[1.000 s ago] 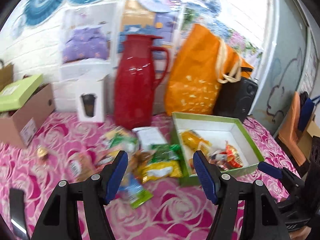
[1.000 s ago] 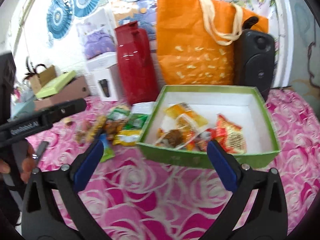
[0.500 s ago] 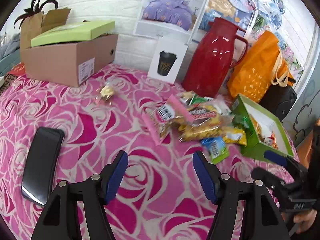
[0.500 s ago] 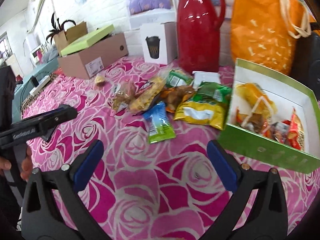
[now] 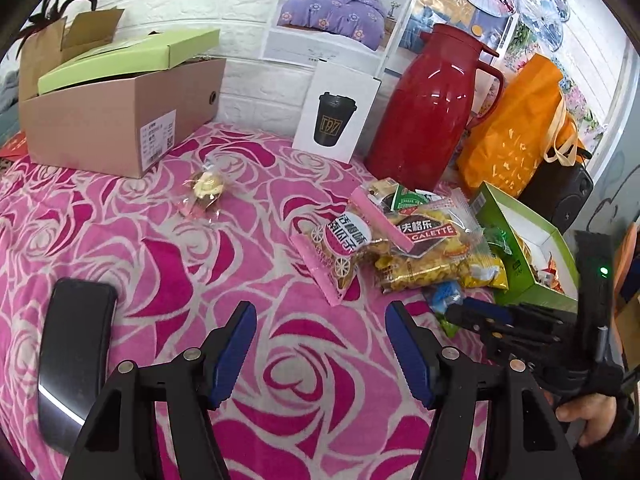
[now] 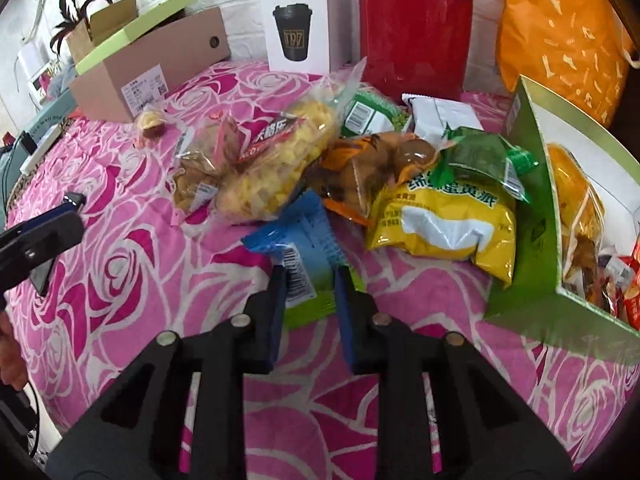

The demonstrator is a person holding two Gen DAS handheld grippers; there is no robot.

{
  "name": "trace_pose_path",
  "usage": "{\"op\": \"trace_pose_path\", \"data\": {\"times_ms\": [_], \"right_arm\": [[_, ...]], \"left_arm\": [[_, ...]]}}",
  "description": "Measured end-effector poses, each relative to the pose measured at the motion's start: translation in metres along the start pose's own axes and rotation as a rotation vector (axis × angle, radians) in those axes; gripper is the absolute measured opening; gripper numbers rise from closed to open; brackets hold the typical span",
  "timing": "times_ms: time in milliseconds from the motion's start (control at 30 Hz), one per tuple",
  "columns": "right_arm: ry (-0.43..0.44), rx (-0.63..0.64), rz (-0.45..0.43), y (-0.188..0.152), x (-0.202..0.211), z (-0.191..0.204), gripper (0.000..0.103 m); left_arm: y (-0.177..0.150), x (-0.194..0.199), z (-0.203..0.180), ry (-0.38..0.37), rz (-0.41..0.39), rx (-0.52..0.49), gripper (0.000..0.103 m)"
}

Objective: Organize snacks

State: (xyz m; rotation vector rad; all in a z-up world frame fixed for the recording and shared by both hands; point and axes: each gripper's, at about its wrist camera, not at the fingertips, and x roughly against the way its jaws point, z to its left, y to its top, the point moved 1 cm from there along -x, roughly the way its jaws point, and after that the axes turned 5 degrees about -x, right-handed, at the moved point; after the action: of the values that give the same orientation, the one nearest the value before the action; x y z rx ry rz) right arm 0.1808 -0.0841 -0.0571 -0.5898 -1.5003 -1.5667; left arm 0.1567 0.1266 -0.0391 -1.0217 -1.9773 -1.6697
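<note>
Crinkly blue-and-green foil, a flat snack packet (image 6: 306, 264) lies on the rose-print fleece cloth (image 6: 160, 264) with the right gripper (image 6: 310, 284) closing its blue ribbed pads on the packet's near end. The left gripper (image 5: 320, 344) hangs empty, jaws apart. Glossy plastic bags are heaped (image 6: 280, 160) beside the square green cardboard box (image 6: 536, 264), which holds more wrappers.
</note>
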Motion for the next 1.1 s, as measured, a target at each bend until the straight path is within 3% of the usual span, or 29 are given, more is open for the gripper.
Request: {"op": "trace_pose_path", "data": {"times_ms": [400,567,667,767,867,933,1000,1100], "right_arm": [[0.037,-0.045,0.026,-0.036,0.029,-0.012,0.026],[0.046,-0.044,0.024,-0.037,0.034,-0.012,0.026],[0.053,-0.048,0.02,-0.039,0.037,-0.012,0.026],[0.058,-0.049,0.021,-0.04,0.036,-0.01,0.027],[0.063,-0.044,0.021,-0.043,0.038,-0.008,0.027],[0.063,-0.044,0.018,-0.042,0.039,-0.008,0.027],[0.064,-0.049,0.015,-0.042,0.04,-0.009,0.027],[0.068,-0.051,0.011,-0.043,0.042,-0.008,0.027]], "left_arm": [[0.046,-0.066,-0.021,-0.112,0.054,-0.207,0.066],[0.047,-0.096,-0.017,-0.125,0.127,-0.169,0.065],[0.037,-0.097,-0.018,-0.081,0.148,-0.178,0.028],[0.031,-0.09,-0.016,-0.103,0.158,-0.15,0.019],[0.029,-0.079,-0.019,-0.121,0.138,-0.151,0.019],[0.032,-0.074,-0.021,-0.069,0.113,-0.181,0.024],[0.039,-0.076,-0.022,-0.017,0.091,-0.213,0.04],[0.05,-0.085,-0.022,-0.029,0.099,-0.238,0.05]]}}
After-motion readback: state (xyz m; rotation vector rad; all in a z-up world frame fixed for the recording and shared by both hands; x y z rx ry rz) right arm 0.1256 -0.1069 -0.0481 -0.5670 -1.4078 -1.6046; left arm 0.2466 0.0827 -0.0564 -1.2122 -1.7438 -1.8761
